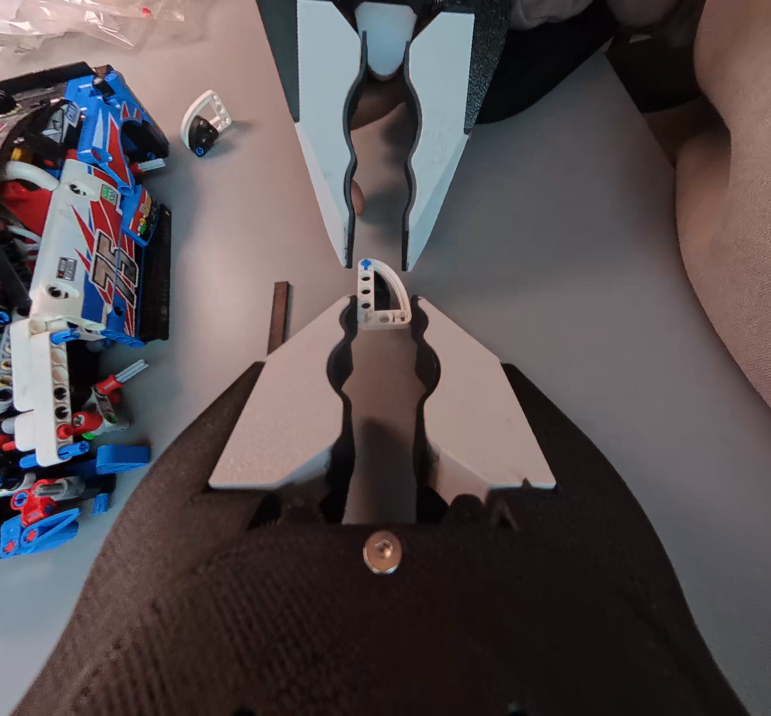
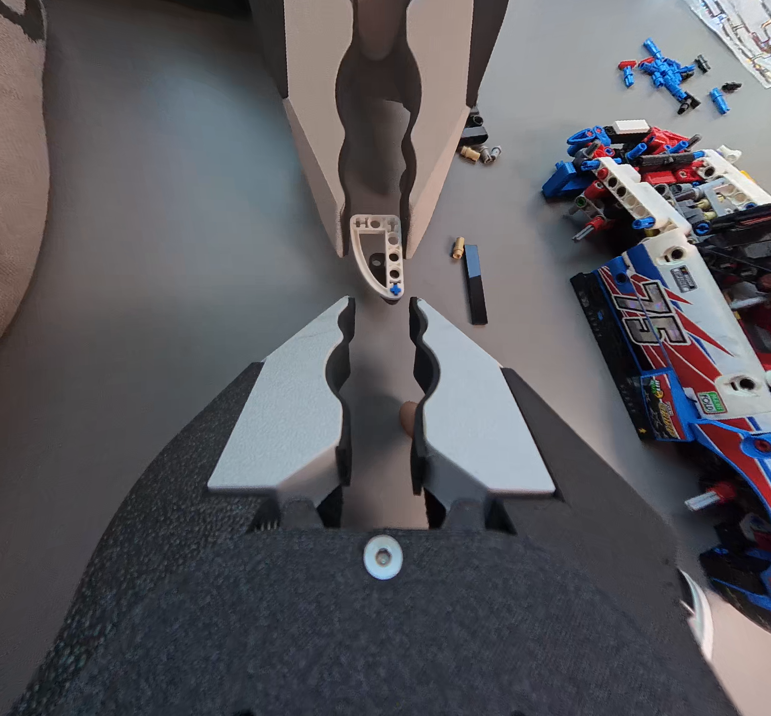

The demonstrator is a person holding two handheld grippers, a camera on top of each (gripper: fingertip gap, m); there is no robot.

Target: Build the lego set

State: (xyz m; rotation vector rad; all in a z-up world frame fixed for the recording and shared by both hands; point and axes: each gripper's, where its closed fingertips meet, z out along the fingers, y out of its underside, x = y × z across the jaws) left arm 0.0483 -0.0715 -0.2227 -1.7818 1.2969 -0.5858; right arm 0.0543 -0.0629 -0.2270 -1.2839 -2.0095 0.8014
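Our left gripper (image 1: 381,299) pinches a white panel (image 1: 381,299) by its base. Our right gripper (image 2: 381,299) faces it, fingers narrowly parted and empty, beside the car (image 2: 684,320).

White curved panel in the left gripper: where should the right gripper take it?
Grip the narrow tip by the blue pin, coming straight in from opposite the left gripper. The white curved panel is pinched there by its wide end; its tip juts free toward the open right gripper.
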